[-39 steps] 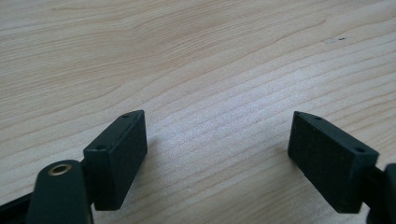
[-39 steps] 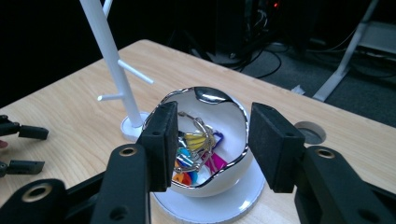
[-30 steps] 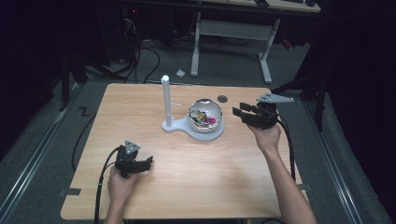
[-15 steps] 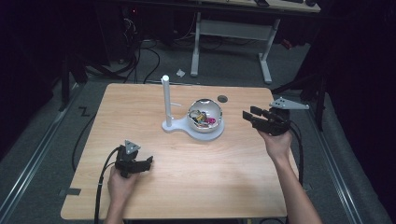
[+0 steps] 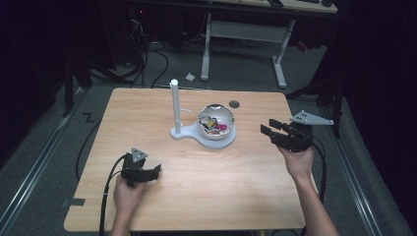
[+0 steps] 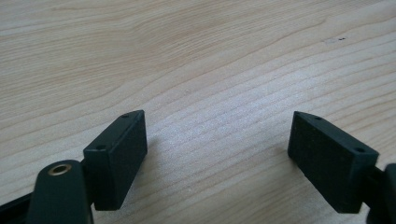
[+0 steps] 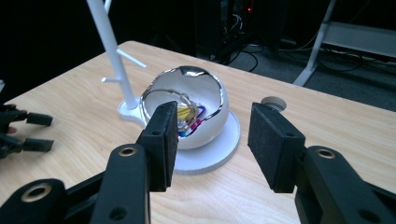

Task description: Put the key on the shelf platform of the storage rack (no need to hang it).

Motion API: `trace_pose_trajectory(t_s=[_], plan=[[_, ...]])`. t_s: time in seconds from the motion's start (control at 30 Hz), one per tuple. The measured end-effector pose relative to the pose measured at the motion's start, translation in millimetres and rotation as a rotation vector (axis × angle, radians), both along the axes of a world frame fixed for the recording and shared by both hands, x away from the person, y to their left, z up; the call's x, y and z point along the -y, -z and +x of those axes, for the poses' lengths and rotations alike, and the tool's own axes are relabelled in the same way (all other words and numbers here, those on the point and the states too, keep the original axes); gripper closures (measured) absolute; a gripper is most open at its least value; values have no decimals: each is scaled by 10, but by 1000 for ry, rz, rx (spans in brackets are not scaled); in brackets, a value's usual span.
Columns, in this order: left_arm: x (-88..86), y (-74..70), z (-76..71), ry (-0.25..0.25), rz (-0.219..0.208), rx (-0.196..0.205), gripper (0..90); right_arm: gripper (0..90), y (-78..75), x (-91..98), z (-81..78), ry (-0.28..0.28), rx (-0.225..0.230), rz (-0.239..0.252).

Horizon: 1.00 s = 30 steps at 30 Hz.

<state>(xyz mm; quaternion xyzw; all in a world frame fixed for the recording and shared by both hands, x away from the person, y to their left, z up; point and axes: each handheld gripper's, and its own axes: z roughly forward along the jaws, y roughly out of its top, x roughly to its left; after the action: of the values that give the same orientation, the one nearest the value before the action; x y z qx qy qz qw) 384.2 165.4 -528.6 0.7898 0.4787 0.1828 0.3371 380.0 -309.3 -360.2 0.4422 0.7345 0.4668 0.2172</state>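
A shiny metal bowl (image 5: 215,120) with colourful small items inside sits on a white round base (image 5: 223,141). A white post with pegs (image 5: 174,103) rises from that base. My right gripper (image 5: 265,129) hovers just right of the bowl, pointing at it. Its jaws have just been opening and nothing is between them. In the right gripper view the bowl (image 7: 191,79) and post (image 7: 112,51) stand beyond the right gripper (image 7: 212,140). My left gripper (image 5: 156,172) rests open near the table's front left, over bare wood in its own view (image 6: 217,144).
The wooden table (image 5: 206,191) has a round cable hole (image 5: 234,103) behind the bowl. Dark floor, cables and a white desk frame (image 5: 246,29) lie beyond the far edge. In the right gripper view the left gripper (image 7: 35,133) appears far left.
The right gripper has drawn back from the bowl, to the right and toward the person. The left gripper has stayed put.
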Motion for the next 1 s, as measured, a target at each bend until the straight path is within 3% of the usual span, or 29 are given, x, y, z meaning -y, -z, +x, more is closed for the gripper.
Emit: trace_pose_trajectory(t_s=[0.1, 0.3, 0.57, 1.0], plan=[[0, 0, 0, 0, 0, 0, 202, 534, 0, -35, -72, -11, 15, -22], [0, 1, 1, -1, 0, 2, 202, 533, 7, -33, -196, -15, 15, 1], [0, 1, 1, -1, 0, 2, 202, 534, -40, -43, -358, -29, 30, -4], [0, 0, 0, 0, 0, 0, 202, 534, 182, 51, -490, 7, -1, 14]])
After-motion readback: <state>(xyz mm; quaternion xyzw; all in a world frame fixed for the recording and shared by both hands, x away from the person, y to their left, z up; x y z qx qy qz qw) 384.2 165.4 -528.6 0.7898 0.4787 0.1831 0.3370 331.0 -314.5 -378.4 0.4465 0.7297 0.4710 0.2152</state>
